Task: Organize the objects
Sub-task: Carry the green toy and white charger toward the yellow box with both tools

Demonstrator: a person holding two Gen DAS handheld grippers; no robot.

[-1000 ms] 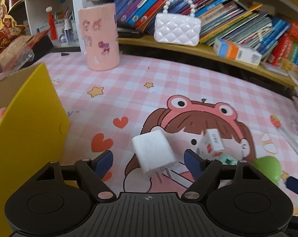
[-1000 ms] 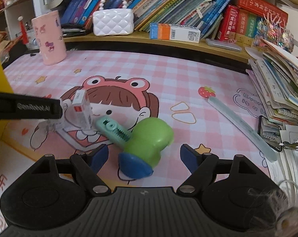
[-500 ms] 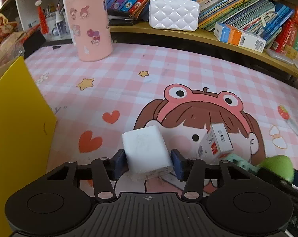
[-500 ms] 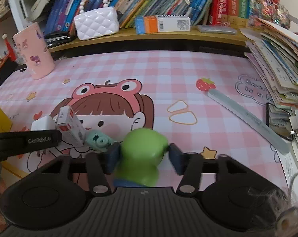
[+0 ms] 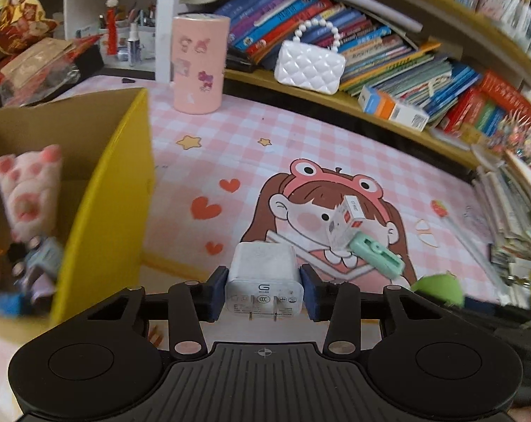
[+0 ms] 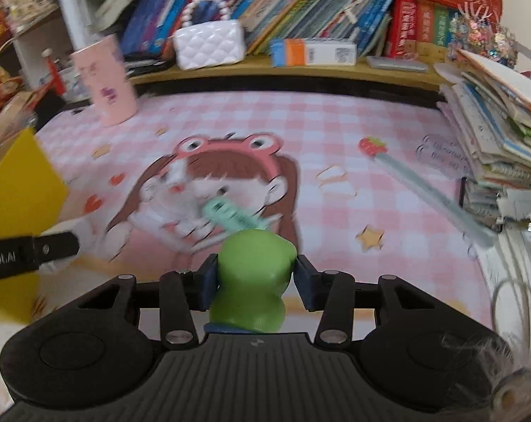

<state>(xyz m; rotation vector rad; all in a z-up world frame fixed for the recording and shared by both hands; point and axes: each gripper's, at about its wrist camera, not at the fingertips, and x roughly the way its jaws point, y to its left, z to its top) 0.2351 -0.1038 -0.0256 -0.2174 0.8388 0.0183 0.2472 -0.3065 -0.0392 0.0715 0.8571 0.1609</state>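
Note:
My left gripper (image 5: 264, 290) is shut on a white charger plug (image 5: 263, 276) and holds it above the pink mat, just right of the yellow cardboard box (image 5: 103, 190). My right gripper (image 6: 255, 283) is shut on a green toy figure (image 6: 253, 281), lifted off the mat. The green toy also shows at the right in the left wrist view (image 5: 437, 286). A small white and red box (image 5: 346, 223) and a mint green correction tape (image 5: 378, 255) lie on the mat ahead. They also show, blurred, in the right wrist view: the box (image 6: 175, 176) and the tape (image 6: 230, 212).
The yellow box holds a pink paw plush (image 5: 29, 183) and small toys. A pink cylinder (image 5: 198, 63) and a white quilted purse (image 5: 309, 66) stand at the back by the bookshelf. A paper stack (image 6: 497, 133) and a ruler (image 6: 430, 190) lie at the right.
Both grippers closed on their objects and lifted them. The left gripper moved left toward the yellow box, whose inside is now in view. The right gripper rose with the green toy.

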